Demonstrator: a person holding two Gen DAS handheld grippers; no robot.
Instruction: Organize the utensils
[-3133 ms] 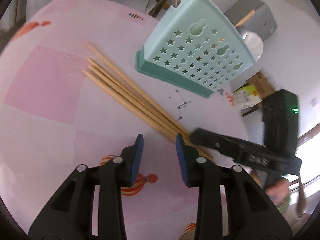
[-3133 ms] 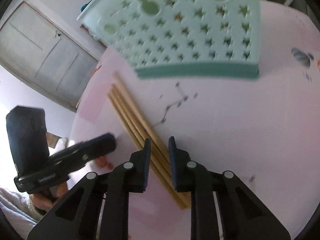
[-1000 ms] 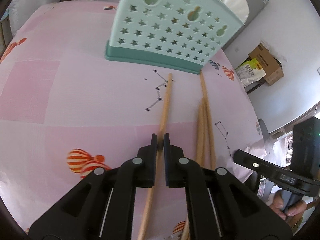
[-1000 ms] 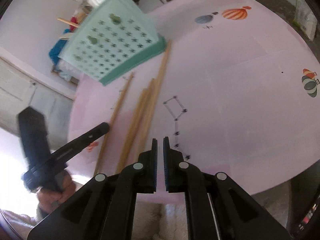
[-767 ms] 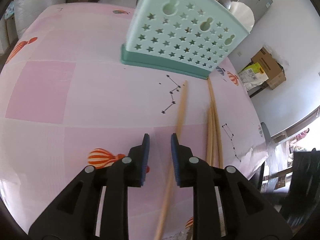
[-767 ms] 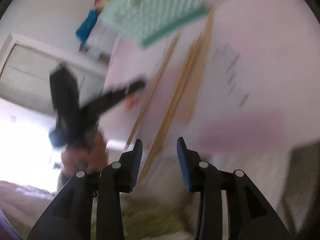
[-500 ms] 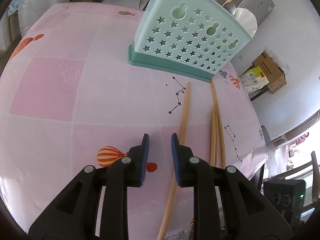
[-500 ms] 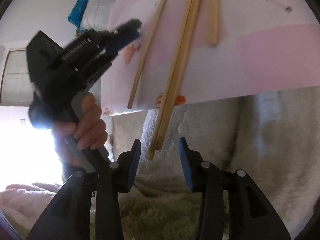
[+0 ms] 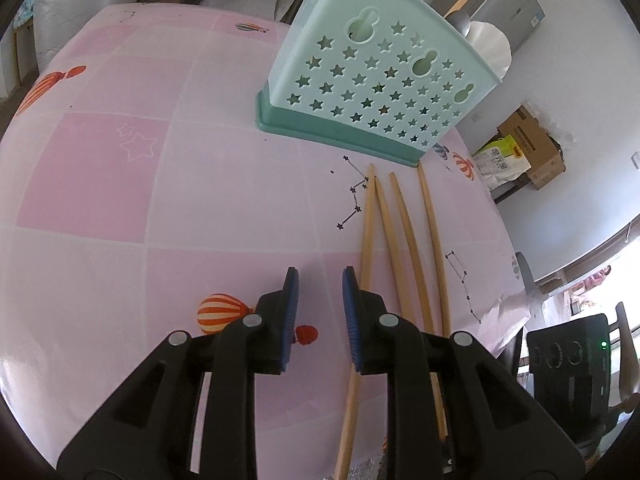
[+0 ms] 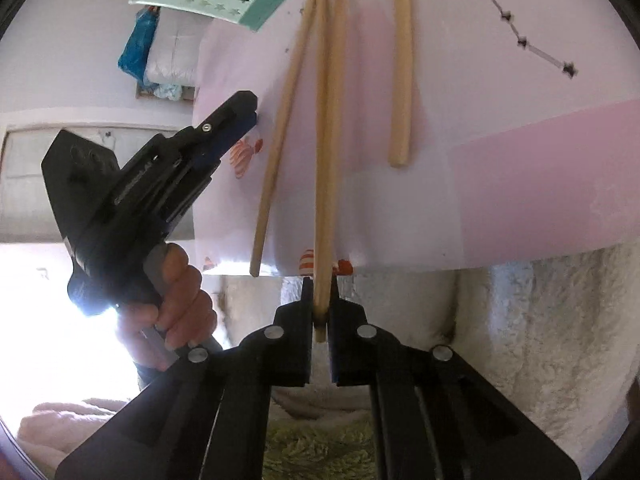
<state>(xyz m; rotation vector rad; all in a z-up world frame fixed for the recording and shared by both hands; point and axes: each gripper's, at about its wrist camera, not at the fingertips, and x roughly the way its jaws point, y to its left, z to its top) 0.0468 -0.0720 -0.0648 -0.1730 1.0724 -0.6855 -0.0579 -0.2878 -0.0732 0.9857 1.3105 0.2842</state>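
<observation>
Right hand-held gripper (image 10: pixel 320 312) is clamped on the near ends of two chopsticks (image 10: pixel 325 160) that lie pressed together; those ends hang past the bench (image 10: pixel 520 184) edge, and that's where we have them pinched. Left hand-held gripper (image 9: pixel 318 300) has its jaws slightly apart with nothing between them, hovering over the pink cloth just left of the sticks. Its right finger (image 9: pixel 352 308) sits right beside the leftmost chopstick (image 9: pixel 366 240), and we can't tell whether they touch.

We count four chopsticks total on the bench, roughly parallel, far tips pointing at the teal utensil holder (image 9: pixel 384 76). From the right wrist view, the leftmost one (image 10: pixel 280 140) is angled off to the left of the clamped pair, and a fourth (image 10: pixel 401 60) lies apart on the right, fully on the bench.

The holder stands upright at the far side, star cutouts facing us, with a spoon (image 9: pixel 460 20) sticking out the top. A hand (image 10: pixel 176 308) grips the left tool's handle.
</observation>
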